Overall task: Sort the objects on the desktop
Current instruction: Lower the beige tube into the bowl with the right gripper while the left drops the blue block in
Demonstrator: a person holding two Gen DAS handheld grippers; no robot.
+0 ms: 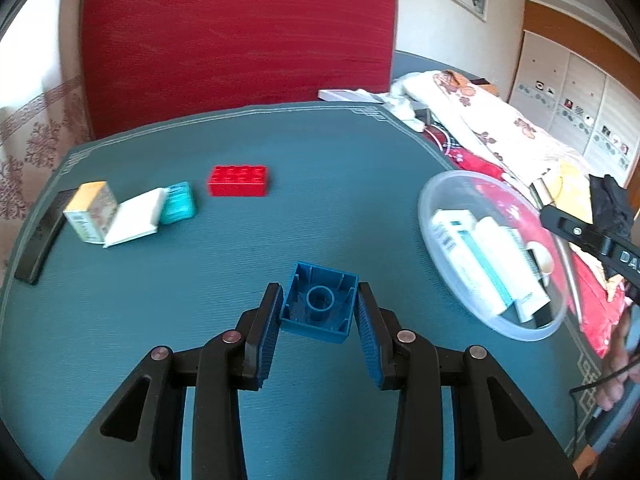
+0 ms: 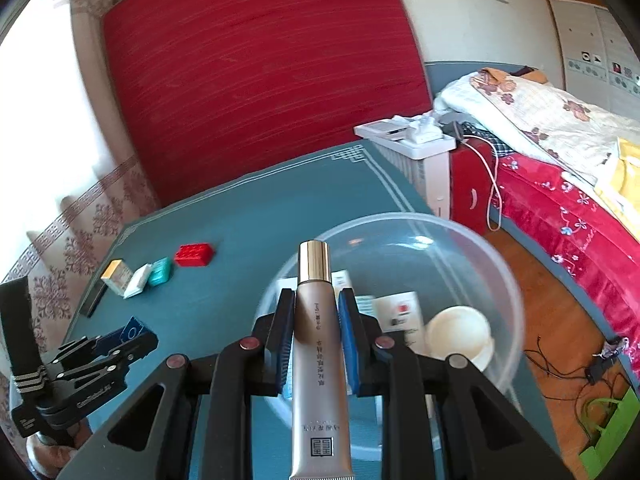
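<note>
My left gripper [image 1: 318,300] is shut on a blue brick [image 1: 319,302], its hollow underside facing the camera, above the green table mat [image 1: 320,208]. My right gripper [image 2: 316,308] is shut on a beige cosmetic tube [image 2: 318,344] with a gold cap, held over the clear plastic bowl [image 2: 500,280]. The bowl [image 1: 436,184] holds white boxes and a white round jar [image 2: 458,334]. A red brick [image 1: 239,180], a teal box [image 1: 179,203], a white box [image 1: 136,216] and a yellow box [image 1: 91,211] lie at the mat's far left.
A black flat bar [image 1: 40,236] lies at the mat's left edge. A red upright panel [image 1: 236,40] stands behind the table. A bed with quilts [image 2: 560,152] and a white radiator [image 2: 420,160] are to the right. The left gripper also shows in the right wrist view [image 2: 120,340].
</note>
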